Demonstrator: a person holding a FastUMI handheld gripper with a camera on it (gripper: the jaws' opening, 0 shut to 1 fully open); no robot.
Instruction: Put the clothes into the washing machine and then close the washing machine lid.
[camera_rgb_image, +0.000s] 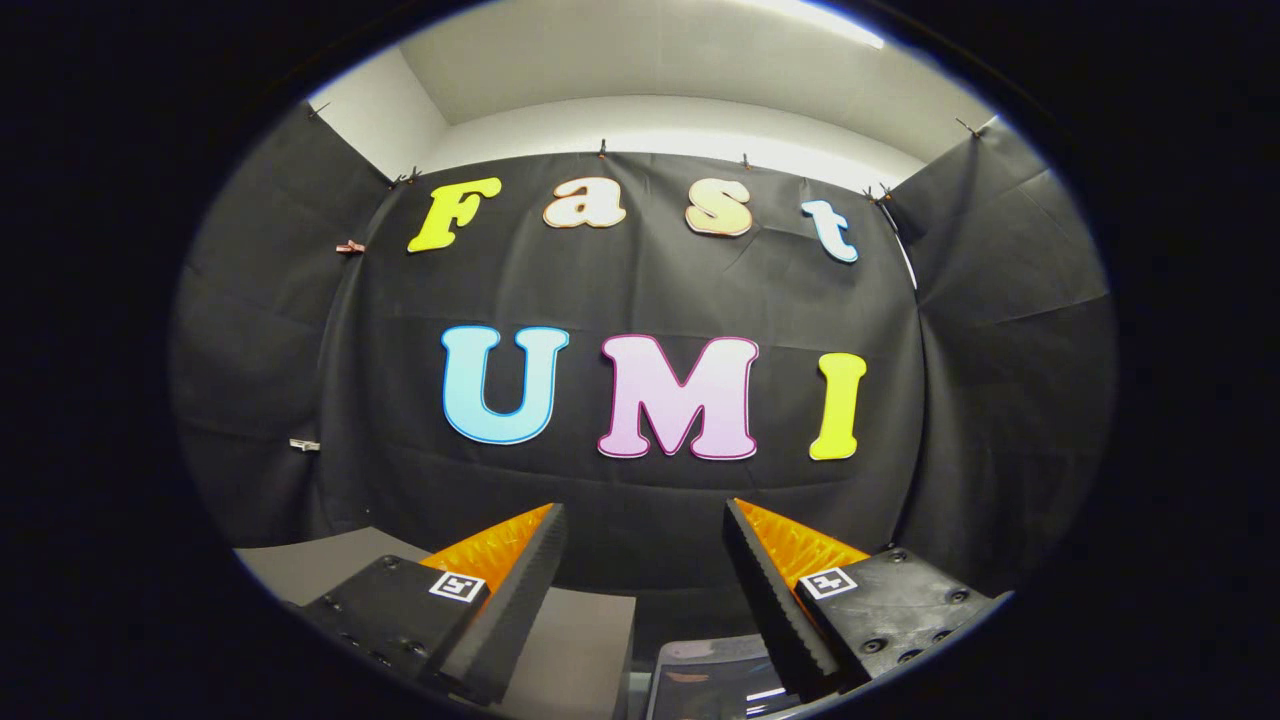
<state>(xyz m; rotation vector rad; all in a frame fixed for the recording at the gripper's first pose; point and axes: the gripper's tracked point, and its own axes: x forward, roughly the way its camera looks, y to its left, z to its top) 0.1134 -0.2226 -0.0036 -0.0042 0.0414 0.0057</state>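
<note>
gripper (645, 520): 2 fingers spread wide, gripping nothing
aim: up at the booth wall (650, 290)
below: grey table (570, 640), kinda cut off

Black cloth wall (640, 300), white ceiling (640, 60), perhaps grey table (570, 640).

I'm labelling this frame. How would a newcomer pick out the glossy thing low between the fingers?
Start at the black cloth wall. Drop down between the open gripper fingers, past the flat grey surface. The glossy dark panel beside it alone reflects light.
</note>
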